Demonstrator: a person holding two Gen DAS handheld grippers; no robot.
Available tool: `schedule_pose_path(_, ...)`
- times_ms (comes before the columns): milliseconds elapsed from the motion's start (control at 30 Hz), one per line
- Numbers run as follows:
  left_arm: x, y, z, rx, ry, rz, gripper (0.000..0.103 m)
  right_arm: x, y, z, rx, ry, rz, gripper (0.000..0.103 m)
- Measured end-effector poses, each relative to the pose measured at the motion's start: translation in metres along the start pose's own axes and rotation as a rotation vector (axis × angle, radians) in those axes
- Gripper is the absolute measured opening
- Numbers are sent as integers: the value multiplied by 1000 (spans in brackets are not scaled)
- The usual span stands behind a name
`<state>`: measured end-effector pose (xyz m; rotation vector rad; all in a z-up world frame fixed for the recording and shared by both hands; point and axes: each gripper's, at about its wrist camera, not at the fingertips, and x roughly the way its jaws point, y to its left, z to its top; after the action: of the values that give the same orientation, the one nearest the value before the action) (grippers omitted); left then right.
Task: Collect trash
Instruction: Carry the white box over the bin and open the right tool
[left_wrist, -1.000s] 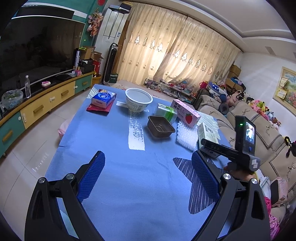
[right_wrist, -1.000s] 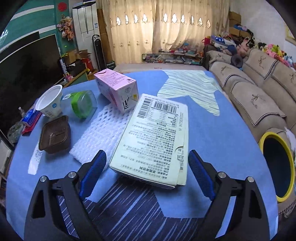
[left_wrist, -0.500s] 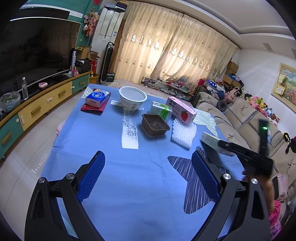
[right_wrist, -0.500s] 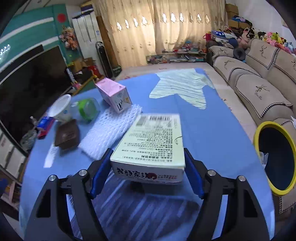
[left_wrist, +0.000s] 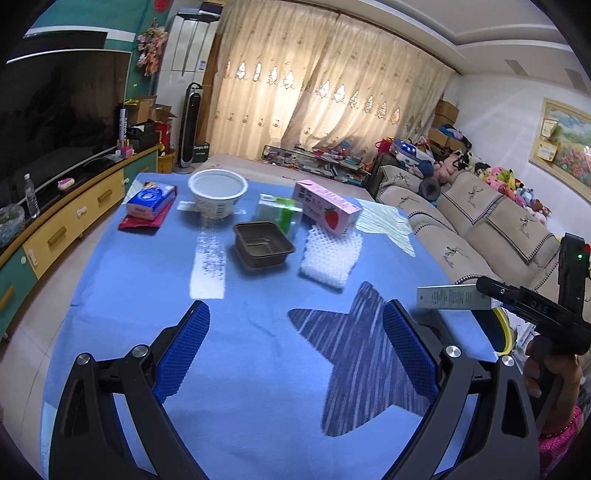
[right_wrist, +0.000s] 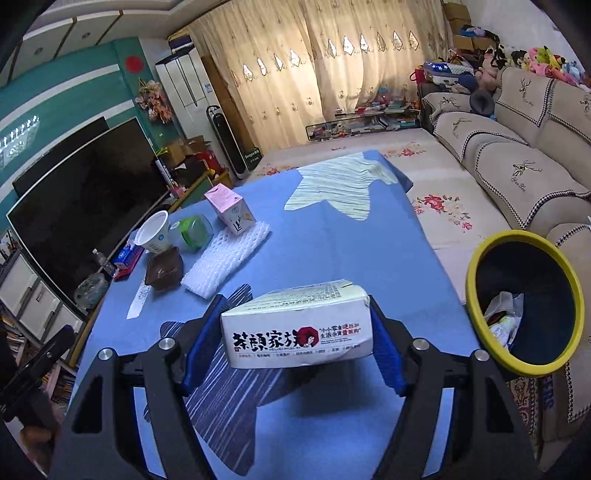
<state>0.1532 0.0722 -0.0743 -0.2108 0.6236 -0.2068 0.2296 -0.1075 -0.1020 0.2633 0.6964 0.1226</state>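
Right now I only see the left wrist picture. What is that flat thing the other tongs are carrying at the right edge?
Observer: A pale carton, held above the table between the blue pads of the right tongs. Its end is printed with black Chinese characters.
Operator: Where could it go?
Observer: A bin with a yellow rim stands open to the right of the tongs, past the table's edge.
Operator: Is the bin empty?
Observer: No, crumpled wrappers lie inside.

White printed box (right_wrist: 297, 334) lifted off table, level, beside yellow-rimmed bin (right_wrist: 476, 273).
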Motion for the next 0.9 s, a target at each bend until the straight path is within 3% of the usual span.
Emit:
schedule_pose_path(233,12,-28,8,26,15,-14,93,-19,-20,8,1,-30,33,69)
schedule_pose_path(433,24,-48,15,34,16,-36,93,-34,-53,19,38,-67,7,69)
schedule_pose_path(700,45,-71,17,63,46,-39,93,-47,-136,25,145,-107,-155,69)
schedule_pose_path(900,64,-78,19,68,77,-29,93,-23,-205,24,226,-64,-331,71)
